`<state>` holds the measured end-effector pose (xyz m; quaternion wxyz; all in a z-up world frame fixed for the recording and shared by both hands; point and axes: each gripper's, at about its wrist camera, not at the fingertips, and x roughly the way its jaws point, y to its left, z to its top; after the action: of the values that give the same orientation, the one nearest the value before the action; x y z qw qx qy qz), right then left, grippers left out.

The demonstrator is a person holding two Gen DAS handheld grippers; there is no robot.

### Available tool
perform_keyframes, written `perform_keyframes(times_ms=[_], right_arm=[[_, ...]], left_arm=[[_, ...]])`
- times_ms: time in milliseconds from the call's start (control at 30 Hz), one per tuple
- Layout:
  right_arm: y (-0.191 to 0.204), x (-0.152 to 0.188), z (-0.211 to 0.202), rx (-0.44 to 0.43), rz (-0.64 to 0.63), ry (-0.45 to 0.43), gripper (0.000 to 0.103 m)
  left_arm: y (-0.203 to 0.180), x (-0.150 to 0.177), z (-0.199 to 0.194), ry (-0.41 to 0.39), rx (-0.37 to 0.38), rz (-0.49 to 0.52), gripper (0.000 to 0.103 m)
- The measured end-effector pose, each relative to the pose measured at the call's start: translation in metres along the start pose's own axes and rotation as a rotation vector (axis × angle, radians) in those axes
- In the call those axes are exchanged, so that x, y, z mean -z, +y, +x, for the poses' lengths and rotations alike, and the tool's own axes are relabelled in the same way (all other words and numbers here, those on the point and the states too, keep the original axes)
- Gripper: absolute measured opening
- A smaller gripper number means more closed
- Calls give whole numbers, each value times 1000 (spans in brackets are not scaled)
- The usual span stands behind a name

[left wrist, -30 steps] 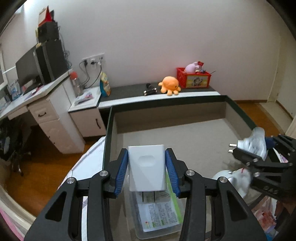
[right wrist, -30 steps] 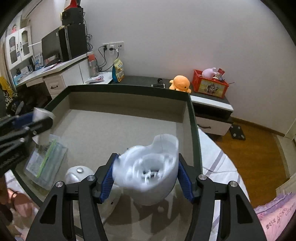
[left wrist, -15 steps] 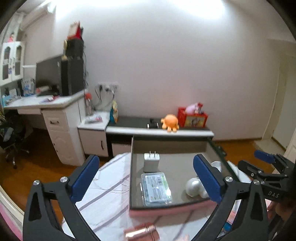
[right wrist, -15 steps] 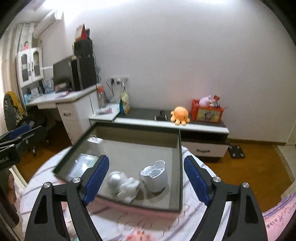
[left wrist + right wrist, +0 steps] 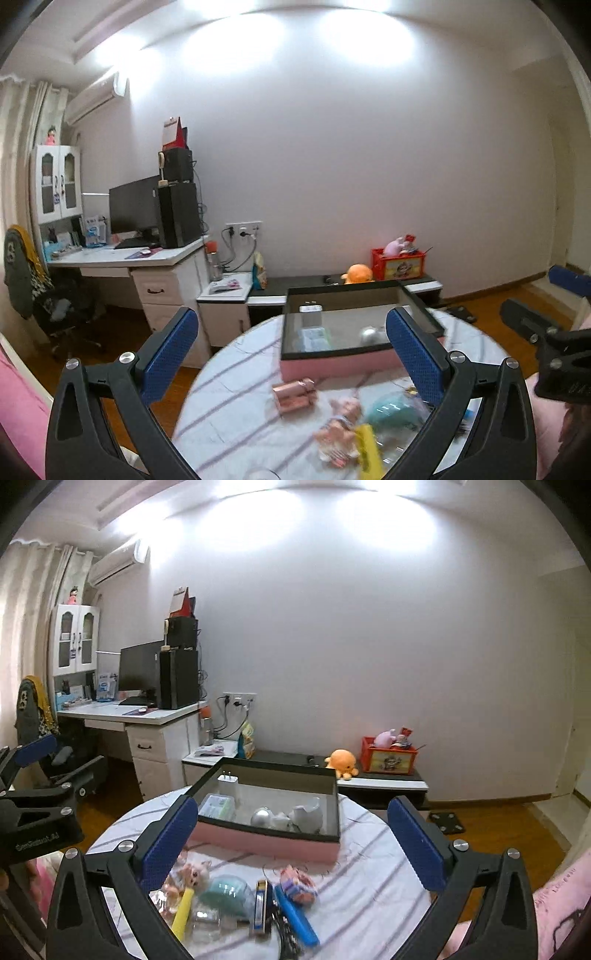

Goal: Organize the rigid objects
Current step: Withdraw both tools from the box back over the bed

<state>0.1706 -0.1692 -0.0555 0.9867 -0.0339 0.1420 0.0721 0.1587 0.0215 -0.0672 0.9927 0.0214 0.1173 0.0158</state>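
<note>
A pink box with a dark rim [image 5: 266,840] [image 5: 332,363] stands on the round striped table. In it are a white charger [image 5: 226,782], a clear packet with a green label [image 5: 218,806], a silver ball [image 5: 260,816] and a white holder [image 5: 308,814]. My left gripper [image 5: 295,358] is open and empty, held high and back from the box. My right gripper [image 5: 291,840] is open and empty, also back above the near table. Loose items lie near me: a small doll [image 5: 192,873], a teal round case [image 5: 225,891], a blue stick [image 5: 295,915], a yellow stick [image 5: 183,910] and a rose-gold case [image 5: 295,393].
The table [image 5: 369,882] carries the clutter at its near edge. Behind it are a desk with a monitor [image 5: 133,214], a low cabinet with an orange plush [image 5: 341,762] and a red crate [image 5: 389,755]. Wooden floor lies to the right.
Both grippers let go of their objects, the charger and the white holder, which now rest in the box. Both opened wide and drew back and up from the box.
</note>
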Motion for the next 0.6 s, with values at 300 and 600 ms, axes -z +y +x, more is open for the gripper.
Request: perform_keyframes(times_ms=[300, 600], right_arm=[[2, 6, -36, 1, 30, -18, 103], [6, 13, -50, 7, 37, -24, 103]], left_arm=[[-12, 3, -33, -11, 37, 10, 103], [-9, 6, -45, -12, 28, 8, 103]])
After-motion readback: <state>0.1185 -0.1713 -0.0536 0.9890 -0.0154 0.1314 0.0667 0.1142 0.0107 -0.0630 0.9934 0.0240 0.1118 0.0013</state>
